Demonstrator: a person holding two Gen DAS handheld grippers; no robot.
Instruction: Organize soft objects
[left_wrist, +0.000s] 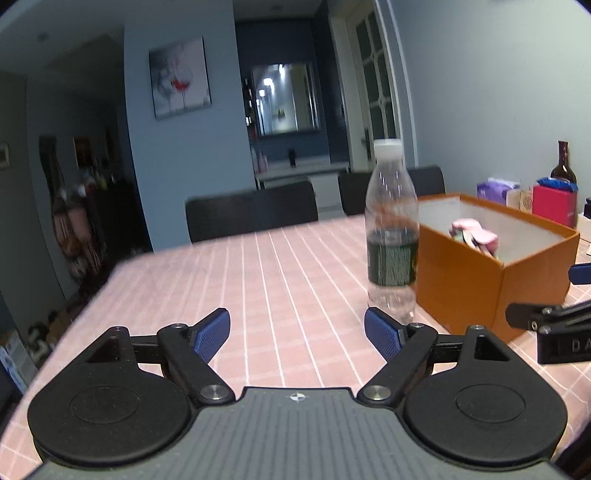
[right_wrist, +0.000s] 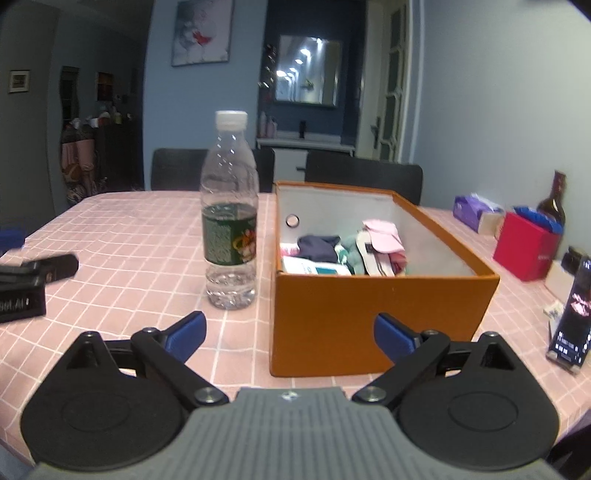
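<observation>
A table (right_wrist: 122, 236) covered by a pink cloth with a white grid pattern. On it stands 1 upright clear plastic bottle (right_wrist: 229, 218) with a white cap and dark green label, just left of an open orange box (right_wrist: 384, 317). Well to the right of the box, by the wall, sit a purple tissue pack (right_wrist: 474, 210), a red box (right_wrist: 526, 249), a dark glass bottle (right_wrist: 554, 201) and a propped-up phone (right_wrist: 570, 325).

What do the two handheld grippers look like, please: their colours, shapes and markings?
The left gripper and the right gripper look alike: black linkage arms with silver pivot bolts, round black discs, a ribbed grey body, and blue textured pads. No hands or sleeves show.
</observation>
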